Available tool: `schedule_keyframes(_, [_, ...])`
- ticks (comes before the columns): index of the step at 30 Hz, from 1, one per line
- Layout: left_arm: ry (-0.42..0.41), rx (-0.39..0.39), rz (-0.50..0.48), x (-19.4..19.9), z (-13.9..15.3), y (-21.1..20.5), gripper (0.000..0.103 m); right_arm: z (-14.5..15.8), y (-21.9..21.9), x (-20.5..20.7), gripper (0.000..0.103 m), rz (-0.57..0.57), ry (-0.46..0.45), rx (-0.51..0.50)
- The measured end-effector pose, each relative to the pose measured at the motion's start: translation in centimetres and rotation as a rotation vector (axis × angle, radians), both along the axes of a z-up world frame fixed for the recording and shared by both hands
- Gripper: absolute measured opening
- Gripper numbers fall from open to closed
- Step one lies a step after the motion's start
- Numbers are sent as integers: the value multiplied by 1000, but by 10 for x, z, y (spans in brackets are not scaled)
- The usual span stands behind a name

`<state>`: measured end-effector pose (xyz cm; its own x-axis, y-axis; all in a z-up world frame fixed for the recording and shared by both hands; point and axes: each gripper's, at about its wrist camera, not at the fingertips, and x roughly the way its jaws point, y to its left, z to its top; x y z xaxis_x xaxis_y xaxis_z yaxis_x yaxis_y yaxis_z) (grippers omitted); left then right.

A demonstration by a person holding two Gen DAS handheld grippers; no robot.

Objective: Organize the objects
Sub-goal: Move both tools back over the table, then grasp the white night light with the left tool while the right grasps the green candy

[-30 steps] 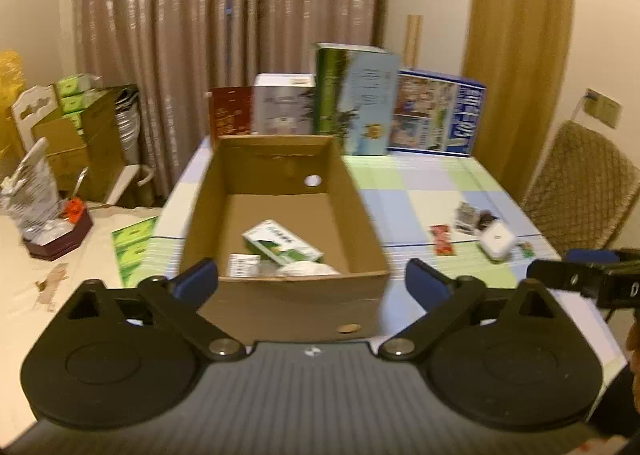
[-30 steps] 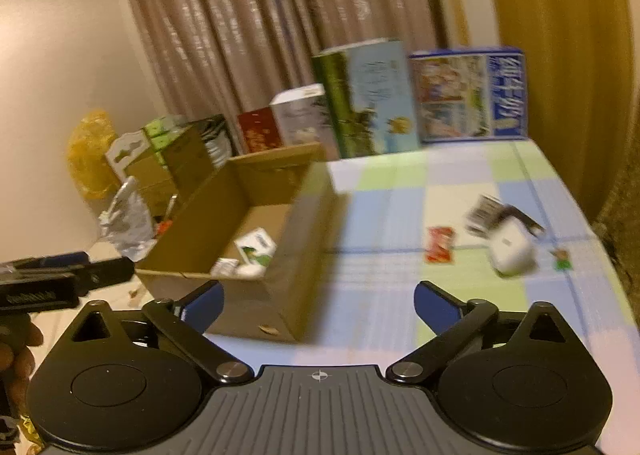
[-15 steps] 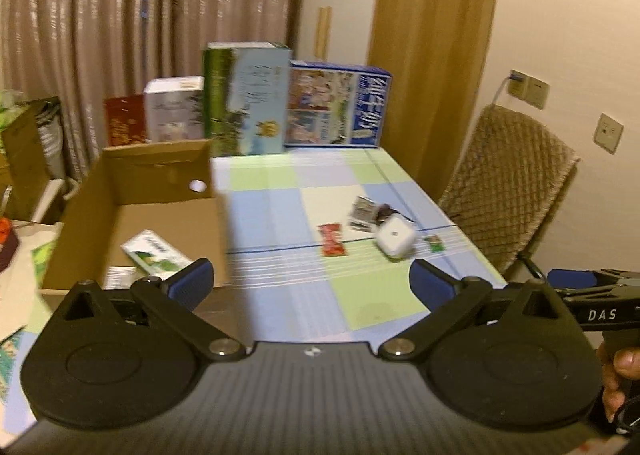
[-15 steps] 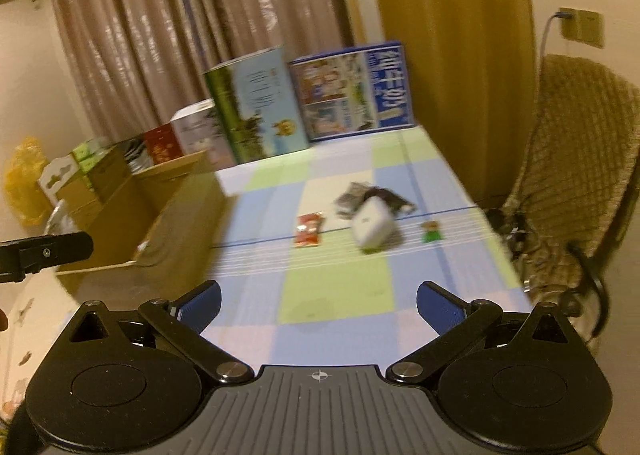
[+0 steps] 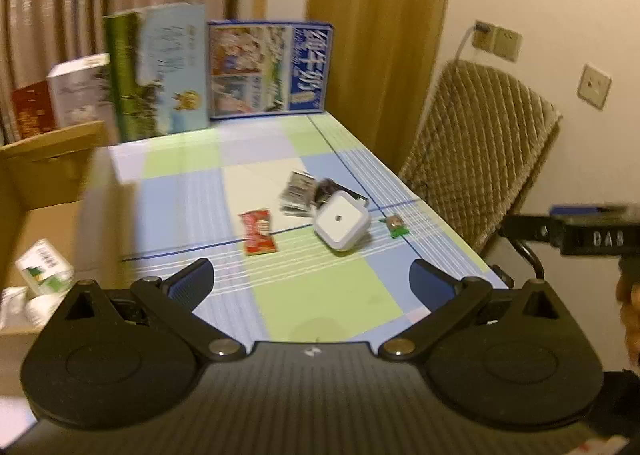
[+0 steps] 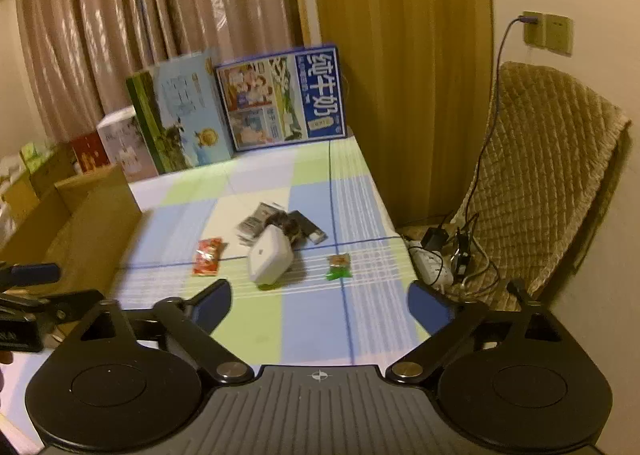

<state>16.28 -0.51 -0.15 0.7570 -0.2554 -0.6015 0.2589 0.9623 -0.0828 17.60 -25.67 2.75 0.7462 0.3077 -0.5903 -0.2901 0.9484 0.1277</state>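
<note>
Snacks and a white cube [image 6: 269, 258] are bunched mid-frame on the checked table [image 6: 312, 319], with the box [image 5: 44, 191] at the left edge already holding a few items. So this looks like the reach for the next piece to drop in.

Right gripper [image 6: 319, 301] has its jaws wide with nothing between them, and they've just been closing in a bit. Left gripper [image 5: 311, 283] also has its jaws spread wide and empty.

Doing it well, I'd say: pick one item, not the pile. The red packet [image 6: 207, 256] and green candy [image 6: 339, 266] lie apart from the rest, flat on the cloth, so come in low and pinch across the short side. The cube is touching the dark wrappers [image 6: 276, 223] behind it, so grabbing that first risks dragging them along.

Looks-wise: the cube is glossy with rounded corners and sits tilted, probably slippery. The wrappers are too blurry to tell how many there are.
</note>
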Motion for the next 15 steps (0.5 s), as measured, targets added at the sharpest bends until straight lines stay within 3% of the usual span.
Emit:
schedule_keyframes(5, [20, 35, -57, 36, -28, -21, 102, -18, 2, 36, 72, 24, 27, -41])
schedule_keyframes(15, [21, 129, -112, 99, -80, -49, 101, -72, 11, 101, 53, 52, 99, -72])
